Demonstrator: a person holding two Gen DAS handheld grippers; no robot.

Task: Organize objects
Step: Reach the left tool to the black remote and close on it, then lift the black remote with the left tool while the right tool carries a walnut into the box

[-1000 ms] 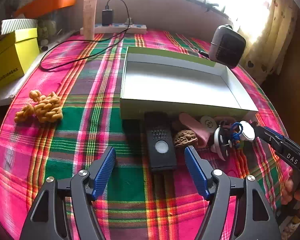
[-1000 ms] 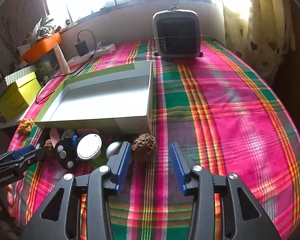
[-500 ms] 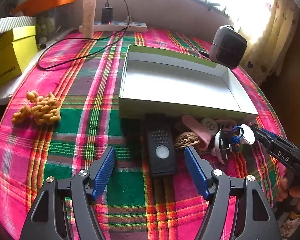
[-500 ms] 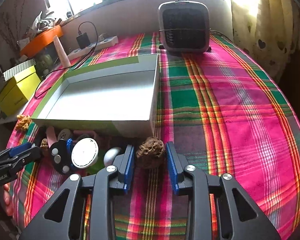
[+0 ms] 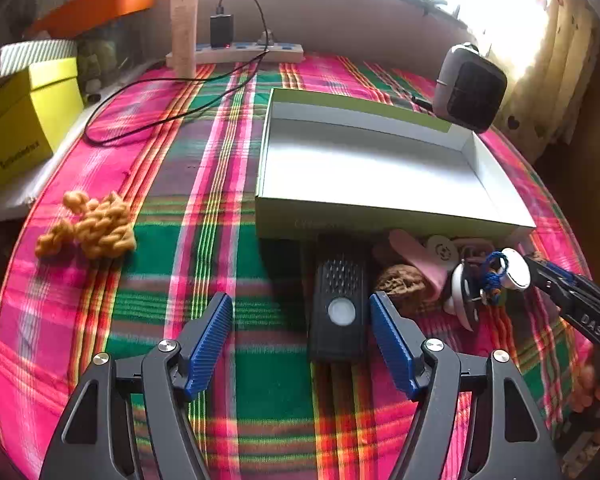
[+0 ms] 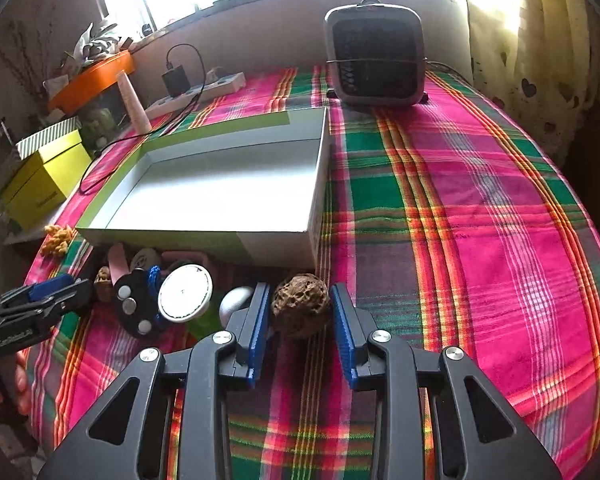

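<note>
I have the right gripper (image 6: pixel 300 322) at the near right corner of the shallow white cardboard box with green outer walls (image 6: pixel 276 246). Its jaws have just been closing and now stand narrow around the brown, pitted, roughly round walnut-like nut (image 6: pixel 299 310). The left blue pad looks to touch it; on the right I still read a thin gap, so I cannot call it a firm grip. The nut sits on the plaid cloth (image 6: pixel 480 216) just in front of that corner, dead ahead between the fingers, with no real long axis to align to. From here the box interior lies up and to the left of the nut, so the coming lift must clear the front wall.

My left gripper (image 5: pixel 302 322) hovers wide open in front of the box's front wall, with the black rectangular device with a round pale button (image 5: pixel 340 304) lying lengthwise between its fingers, untouched.

The pile left of the nut overlaps badly: 1 white round lid (image 6: pixel 185 292), a black disc with metal studs (image 6: pixel 134 306), pink pieces half under the box's shadow. I cannot sort those apart.
</note>
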